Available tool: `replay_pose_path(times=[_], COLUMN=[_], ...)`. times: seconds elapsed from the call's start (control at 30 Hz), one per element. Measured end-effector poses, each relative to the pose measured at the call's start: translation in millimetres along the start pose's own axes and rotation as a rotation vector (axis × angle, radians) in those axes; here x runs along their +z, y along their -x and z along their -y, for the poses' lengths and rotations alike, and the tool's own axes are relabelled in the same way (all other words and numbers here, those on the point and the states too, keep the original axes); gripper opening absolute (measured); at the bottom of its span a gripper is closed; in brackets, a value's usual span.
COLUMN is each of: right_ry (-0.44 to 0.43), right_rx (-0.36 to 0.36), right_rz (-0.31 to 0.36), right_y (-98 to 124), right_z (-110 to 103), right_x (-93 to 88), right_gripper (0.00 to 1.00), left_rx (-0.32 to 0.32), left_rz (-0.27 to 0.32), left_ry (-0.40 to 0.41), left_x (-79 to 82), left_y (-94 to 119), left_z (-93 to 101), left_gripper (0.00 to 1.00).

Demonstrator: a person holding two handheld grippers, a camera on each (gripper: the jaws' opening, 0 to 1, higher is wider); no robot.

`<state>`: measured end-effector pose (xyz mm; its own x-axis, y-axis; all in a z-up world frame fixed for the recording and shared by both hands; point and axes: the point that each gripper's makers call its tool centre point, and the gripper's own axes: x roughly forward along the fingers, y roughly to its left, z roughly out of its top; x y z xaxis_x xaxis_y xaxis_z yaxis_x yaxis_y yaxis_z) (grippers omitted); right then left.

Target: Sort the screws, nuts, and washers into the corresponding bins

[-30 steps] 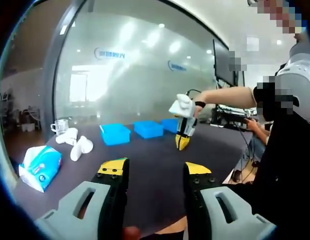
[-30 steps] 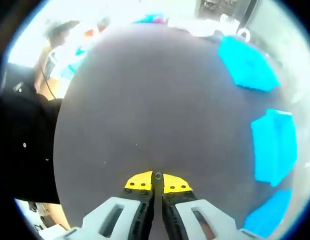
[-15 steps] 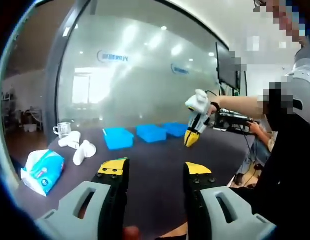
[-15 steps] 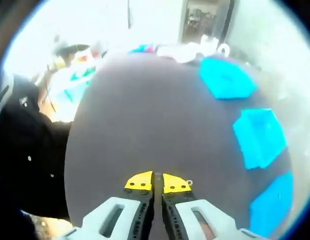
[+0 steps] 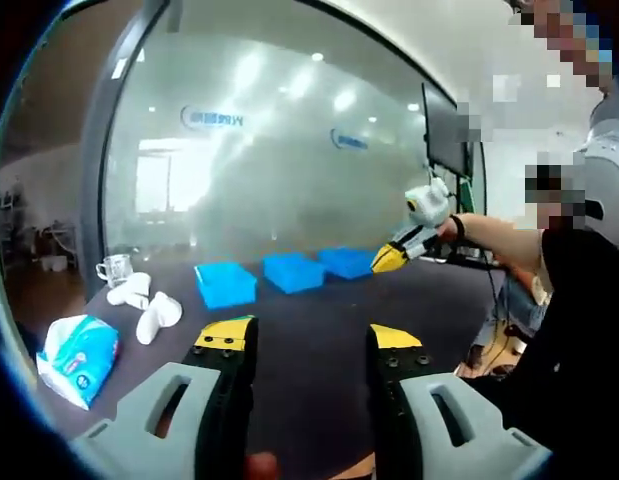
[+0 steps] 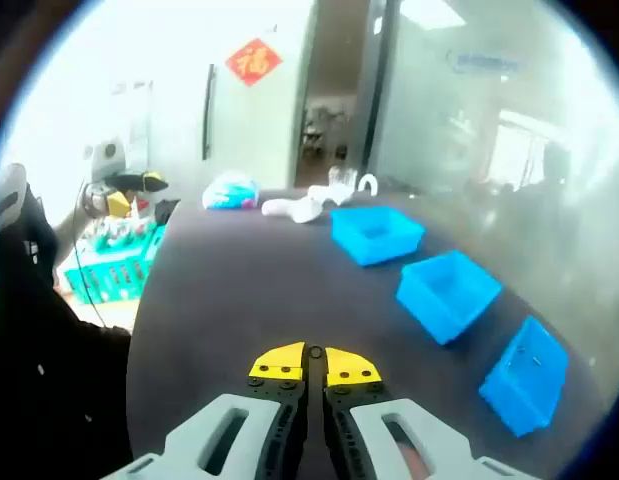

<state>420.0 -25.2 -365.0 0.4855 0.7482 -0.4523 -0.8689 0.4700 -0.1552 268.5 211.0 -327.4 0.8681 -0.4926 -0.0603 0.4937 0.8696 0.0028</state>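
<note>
Three blue bins (image 5: 290,271) sit in a row along the far side of the dark tabletop (image 5: 309,320), seen from the left gripper view. Left gripper (image 5: 307,340) hangs low over the near edge, jaws spread wide, nothing between them. Near the left end of the tabletop: a tissue pack (image 5: 77,354), some white rolled items (image 5: 149,310), a glass mug (image 5: 115,268). Right gripper (image 5: 391,259) is held out in the air over the right part of the tabletop, close to the last bin, its yellow tips drawn together.

Right gripper view: right gripper (image 6: 313,364) with jaws closed tip to tip; a small dark speck sits at the seam, too small to say whether it is a screw or nut. The three bins (image 6: 447,293) run along the tabletop's right side, open tops up, apart from one another. Tissue pack (image 6: 230,190) and white items (image 6: 299,207) lie at the far end. No loose hardware can be made out on the tabletop (image 6: 249,300).

Judgement: screws, nuts and washers are small, hard, smooth and light; likely to slip or roll, so best pinched square at the very tips, washers by the rim. Wide bare surface between near edge and bins gives plenty of room; the bin walls are the only things to lift over.
</note>
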Motion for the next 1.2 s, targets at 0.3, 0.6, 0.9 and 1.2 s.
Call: replay_pose_path(times=[0.3, 0.6, 0.9, 1.2], right_ry=[-0.072, -0.195, -0.226, -0.26], right_rx=[-0.174, -0.325, -0.408, -0.474], right_rz=[0.192, 0.386, 0.404, 0.356], right_y=[23.9, 36.1, 12.8, -26.8], right_z=[8.2, 40.3, 84.1, 128.2], right_x=[12.2, 45.9, 62.9, 77.3], right_gripper=[0.02, 0.02, 0.02, 0.02], left_rx=[-0.01, -0.01, 0.002, 0.005], left_rz=[0.003, 0.002, 0.007, 0.012], left_ry=[-0.012, -0.014, -0.01, -0.005], left_x=[5.3, 6.8, 7.1, 7.6], left_y=[-3.6, -3.3, 1.0, 2.7], left_z=[4.6, 5.3, 2.6, 3.9], left_gripper=[0.43, 0.43, 0.43, 0.43])
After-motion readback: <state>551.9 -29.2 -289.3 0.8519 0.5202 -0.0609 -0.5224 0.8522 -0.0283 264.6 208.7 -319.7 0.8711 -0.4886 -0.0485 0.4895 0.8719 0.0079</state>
